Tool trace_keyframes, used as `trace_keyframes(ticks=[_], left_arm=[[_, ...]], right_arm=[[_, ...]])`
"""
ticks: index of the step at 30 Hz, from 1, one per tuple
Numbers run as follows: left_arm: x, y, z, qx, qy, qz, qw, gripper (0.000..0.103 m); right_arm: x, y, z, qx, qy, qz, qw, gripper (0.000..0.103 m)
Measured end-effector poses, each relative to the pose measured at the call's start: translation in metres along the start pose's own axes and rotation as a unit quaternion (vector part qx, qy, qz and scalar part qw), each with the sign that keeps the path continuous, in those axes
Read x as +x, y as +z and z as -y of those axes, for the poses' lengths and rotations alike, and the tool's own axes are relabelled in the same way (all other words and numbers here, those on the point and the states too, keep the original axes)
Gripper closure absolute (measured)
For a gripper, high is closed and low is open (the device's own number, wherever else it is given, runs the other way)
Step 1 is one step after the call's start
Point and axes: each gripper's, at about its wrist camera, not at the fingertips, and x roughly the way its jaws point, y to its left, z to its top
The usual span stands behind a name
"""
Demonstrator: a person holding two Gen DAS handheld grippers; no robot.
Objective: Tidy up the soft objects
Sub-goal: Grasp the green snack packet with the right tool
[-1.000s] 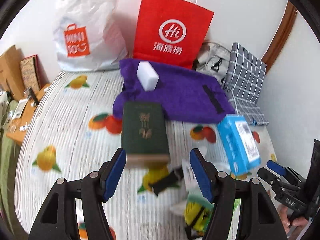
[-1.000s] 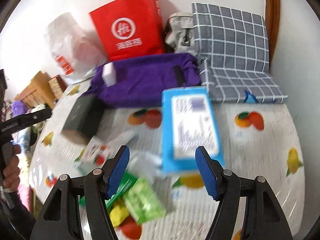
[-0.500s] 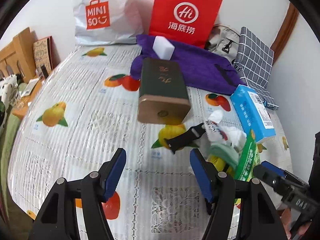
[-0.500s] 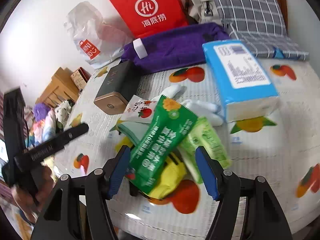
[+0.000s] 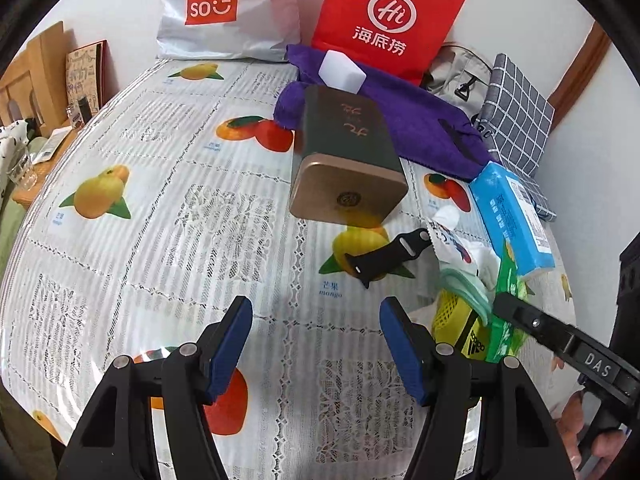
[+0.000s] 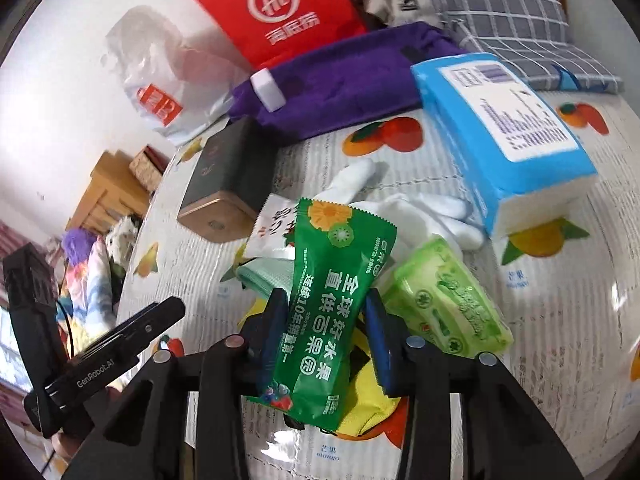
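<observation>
A pile of soft things lies on the fruit-print tablecloth [image 5: 160, 208]. On top is a green snack pouch [image 6: 340, 300], over a yellow item [image 6: 372, 400], a mint cloth [image 6: 268, 276] and a light green tissue pack [image 6: 444, 300]. White gloves [image 6: 416, 208] and a blue tissue pack [image 6: 500, 120] lie behind. My right gripper [image 6: 328, 320] is closing, and its blue pads touch both edges of the pouch. My left gripper [image 5: 316, 344] stands open over bare cloth with nothing between its fingers, left of the pile.
A dark tin box [image 5: 344, 152] and a black strap [image 5: 384, 260] lie mid-table. Behind are a purple towel [image 5: 420, 120] with a white sponge [image 5: 344, 72], a red paper bag [image 5: 384, 16], a white plastic bag [image 5: 224, 8] and a checked cushion [image 5: 516, 120]. A hand [image 5: 580, 428] holds the right gripper.
My right gripper has come down onto the pile and its jaws have narrowed around the green pouch. My left gripper has sunk closer to the tablecloth, still open.
</observation>
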Motion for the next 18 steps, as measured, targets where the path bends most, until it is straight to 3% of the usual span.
trace_keyframes(ticks=[9, 18], left_arm=[[-0.006, -0.006, 0.024, 0.029, -0.013, -0.001, 0.9995, 0.039], [-0.001, 0.002, 0.061, 0.043, -0.034, -0.001, 0.9985, 0.039]], right_arm=[[-0.042, 0.000, -0.003, -0.032, 0.020, 0.044, 0.998, 0.067], [-0.081, -0.012, 0.042, -0.056, -0.044, 0.073, 0.995, 0.067]])
